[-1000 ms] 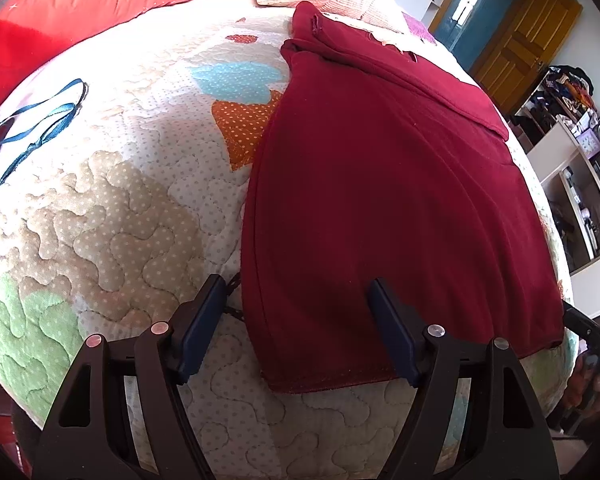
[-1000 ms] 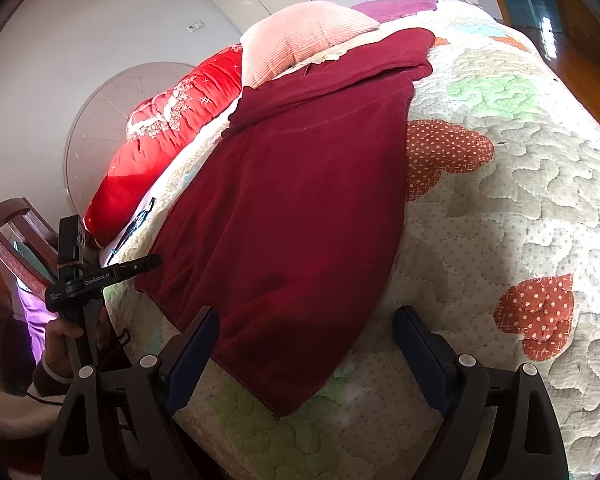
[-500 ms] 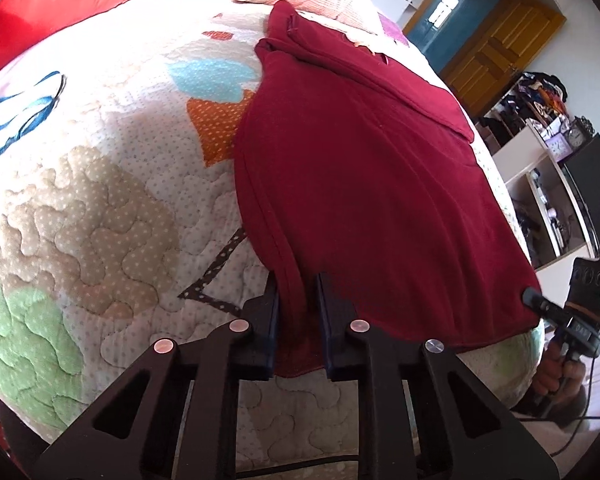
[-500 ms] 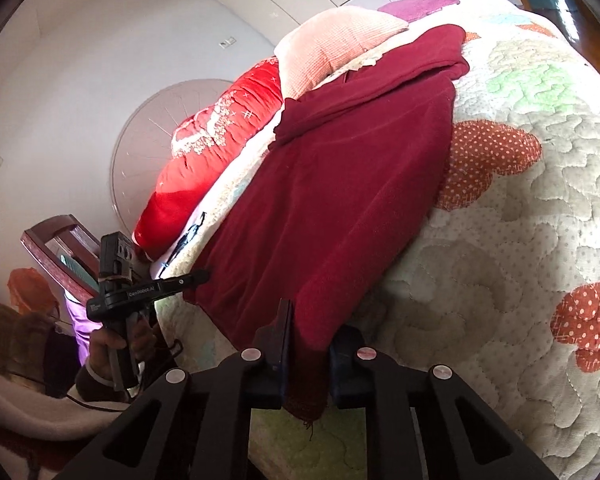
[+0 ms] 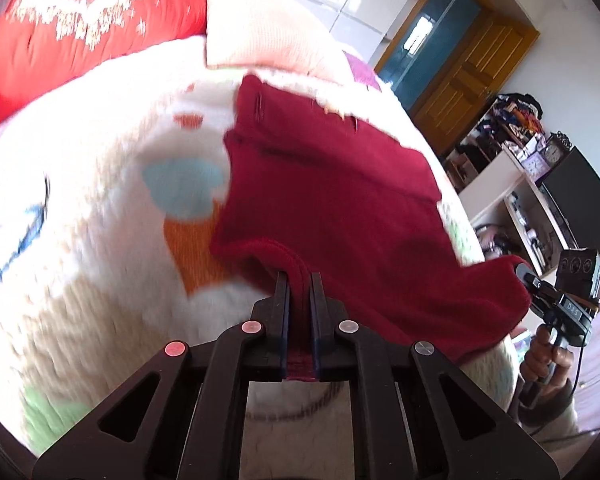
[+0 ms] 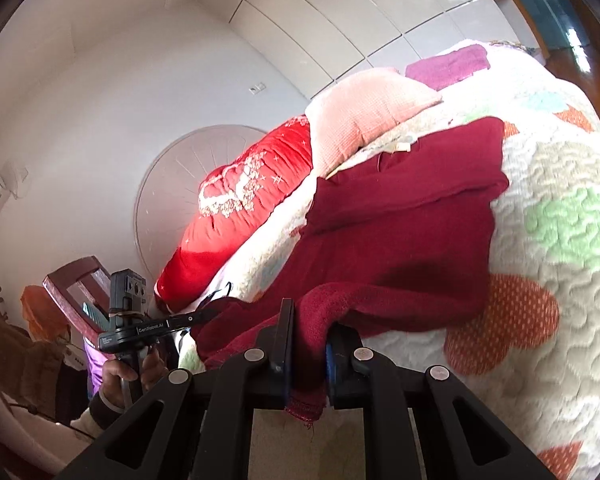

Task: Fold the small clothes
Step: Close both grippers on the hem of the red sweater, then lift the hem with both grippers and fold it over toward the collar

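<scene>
Maroon garment (image 5: 332,200) lies lengthwise on the quilt (image 5: 100,280), running away toward the peach pillow (image 5: 260,40); left gripper (image 5: 299,280) and right gripper (image 6: 310,332), jaws clamped, each pinch a near hem corner farthest from that pillow.

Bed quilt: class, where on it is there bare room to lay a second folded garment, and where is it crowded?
Bare quilt lies left of the maroon garment, and more shows on its other side in the right wrist view. The head end is crowded: red cushion, pink pillow. The left gripper and right gripper clamp the near hem.
</scene>
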The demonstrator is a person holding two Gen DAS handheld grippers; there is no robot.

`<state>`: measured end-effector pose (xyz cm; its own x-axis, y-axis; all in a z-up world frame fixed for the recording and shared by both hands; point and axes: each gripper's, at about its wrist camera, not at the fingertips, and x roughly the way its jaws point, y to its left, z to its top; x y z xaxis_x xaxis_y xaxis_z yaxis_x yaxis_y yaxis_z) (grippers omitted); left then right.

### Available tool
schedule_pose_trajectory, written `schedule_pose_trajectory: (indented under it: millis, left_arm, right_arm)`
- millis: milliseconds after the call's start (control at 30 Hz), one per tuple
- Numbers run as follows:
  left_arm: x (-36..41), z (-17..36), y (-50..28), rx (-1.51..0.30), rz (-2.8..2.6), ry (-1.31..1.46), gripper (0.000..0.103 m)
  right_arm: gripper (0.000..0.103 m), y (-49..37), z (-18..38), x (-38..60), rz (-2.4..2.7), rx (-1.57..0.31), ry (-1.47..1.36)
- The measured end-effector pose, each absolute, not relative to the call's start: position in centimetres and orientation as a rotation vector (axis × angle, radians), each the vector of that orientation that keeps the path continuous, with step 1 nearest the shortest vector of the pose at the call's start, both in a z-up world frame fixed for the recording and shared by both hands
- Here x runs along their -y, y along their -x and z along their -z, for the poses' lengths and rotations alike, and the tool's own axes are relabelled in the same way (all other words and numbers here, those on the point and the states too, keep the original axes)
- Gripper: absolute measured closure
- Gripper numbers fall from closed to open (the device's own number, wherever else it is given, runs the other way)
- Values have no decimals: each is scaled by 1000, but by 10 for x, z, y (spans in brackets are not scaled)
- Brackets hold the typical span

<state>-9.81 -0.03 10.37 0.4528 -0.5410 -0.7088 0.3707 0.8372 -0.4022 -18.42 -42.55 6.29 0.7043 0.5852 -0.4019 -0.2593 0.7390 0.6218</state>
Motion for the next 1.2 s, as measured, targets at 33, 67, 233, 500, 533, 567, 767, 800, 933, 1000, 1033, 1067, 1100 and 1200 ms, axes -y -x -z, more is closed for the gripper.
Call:
schedule_pose_trajectory:
  millis: [33, 67, 233, 500, 533, 567, 767, 800, 933, 1000, 1033, 1067, 1100, 1200]
  left_arm:
    - [4, -110, 87, -926, 569, 204, 96]
    - [7, -115, 76, -909, 568, 208, 96]
    - [41, -125, 21, -872, 585, 186, 96]
    - [66, -140, -44, -819, 544, 185, 96]
    - [69, -140, -54, -812, 528, 185, 97]
    - [72, -141, -65, -804, 512, 179, 97]
    - [89, -123, -137, -806, 414, 179, 97]
    - [93, -117, -148, -815, 404, 177, 97]
    - [104, -87, -188, -897, 386, 214, 96]
    - [102, -75, -202, -953, 385, 273, 94]
    - [99, -72, -208, -970, 390, 297, 93]
    - [96, -72, -212, -980, 394, 313, 91]
    - [95, -74, -212, -981, 401, 321, 88]
    - [91, -91, -205, -916, 395, 288, 54]
  right_arm:
    - [92, 174, -67, 428, -491, -616, -561]
    - [92, 163, -70, 430, -481, -605, -558]
    - [92, 110, -88, 446, -428, -565, -548]
    - [92, 37, -99, 457, -323, -557, -495]
    - [92, 28, -97, 460, -307, -557, -500]
    - [92, 19, -95, 464, -287, -556, -504]
    - [92, -46, -73, 492, -190, -597, -547]
    - [92, -57, -65, 495, -178, -620, -555]
    - [83, -94, -28, 513, -87, -715, -615]
    - [70, -100, -17, 525, -91, -724, -680]
    - [66, -97, -18, 530, -90, -706, -700]
    - [64, -91, -22, 534, -73, -682, -701]
    - [56, -84, -27, 537, -51, -658, -694]
    - [54, -73, -44, 536, -37, -633, -626]
